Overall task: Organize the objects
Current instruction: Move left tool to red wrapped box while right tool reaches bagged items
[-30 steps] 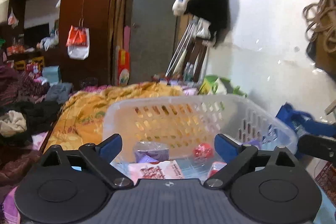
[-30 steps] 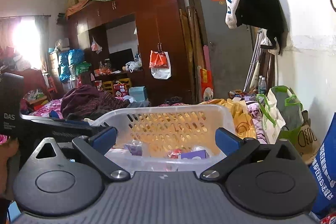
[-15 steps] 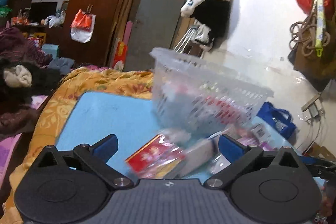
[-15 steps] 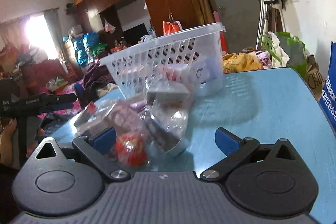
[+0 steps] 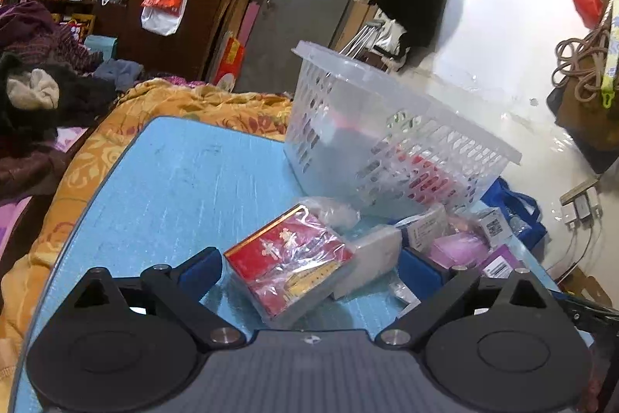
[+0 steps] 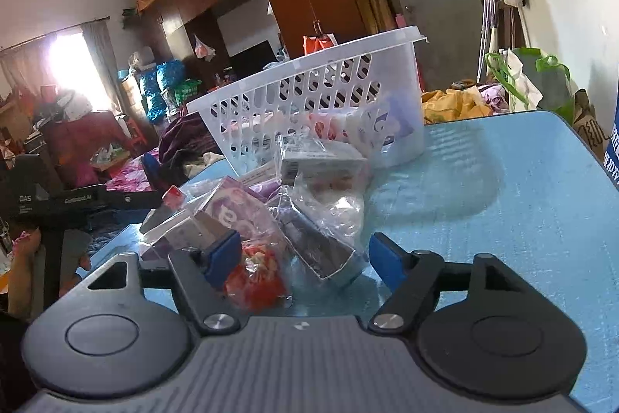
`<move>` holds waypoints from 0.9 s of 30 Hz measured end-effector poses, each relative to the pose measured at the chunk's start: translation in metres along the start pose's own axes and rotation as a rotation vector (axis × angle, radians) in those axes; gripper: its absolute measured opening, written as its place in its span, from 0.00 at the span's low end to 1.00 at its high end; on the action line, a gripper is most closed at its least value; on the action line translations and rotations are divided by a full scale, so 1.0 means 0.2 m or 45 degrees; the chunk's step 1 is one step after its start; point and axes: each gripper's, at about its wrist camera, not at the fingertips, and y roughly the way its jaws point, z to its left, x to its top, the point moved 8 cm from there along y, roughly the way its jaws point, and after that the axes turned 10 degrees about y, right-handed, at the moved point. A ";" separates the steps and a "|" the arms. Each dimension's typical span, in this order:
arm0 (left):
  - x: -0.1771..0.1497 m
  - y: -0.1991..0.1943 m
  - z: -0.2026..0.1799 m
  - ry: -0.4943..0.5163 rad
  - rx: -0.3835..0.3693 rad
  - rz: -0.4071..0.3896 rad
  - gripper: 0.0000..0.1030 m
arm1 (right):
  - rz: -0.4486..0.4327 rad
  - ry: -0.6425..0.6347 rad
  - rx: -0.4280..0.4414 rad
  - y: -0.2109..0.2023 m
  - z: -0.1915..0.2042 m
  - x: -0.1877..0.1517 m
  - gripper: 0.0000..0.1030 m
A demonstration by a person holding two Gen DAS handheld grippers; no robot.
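A white slotted basket stands tilted on the blue table, with a pile of bagged packets spilled in front of it. My left gripper is open low over the table, and a red box in clear wrap lies between its fingers, untouched by the pads. My right gripper has its jaws closing around a red-orange packet and a dark box in a clear bag. Its right pad still stands off the bag.
More packets lie in the pile: a white box, pink and purple packs. An orange blanket borders the table's far side. A white wall is close on one side. A person's hand shows at the left.
Both grippers dropped from above the basket's rim to table height. The basket now stands tilted and packets lie on the table in front of it. The right jaws have narrowed.
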 end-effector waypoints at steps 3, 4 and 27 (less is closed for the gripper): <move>-0.01 0.00 0.00 -0.001 0.023 0.010 0.96 | -0.014 0.017 0.011 -0.01 -0.01 0.00 0.67; -0.01 0.01 0.00 0.000 0.022 0.015 0.96 | -0.012 0.021 0.022 -0.01 -0.01 0.00 0.66; -0.02 0.04 -0.04 0.047 0.029 0.069 0.96 | -0.009 -0.254 -0.199 0.05 0.07 0.06 0.53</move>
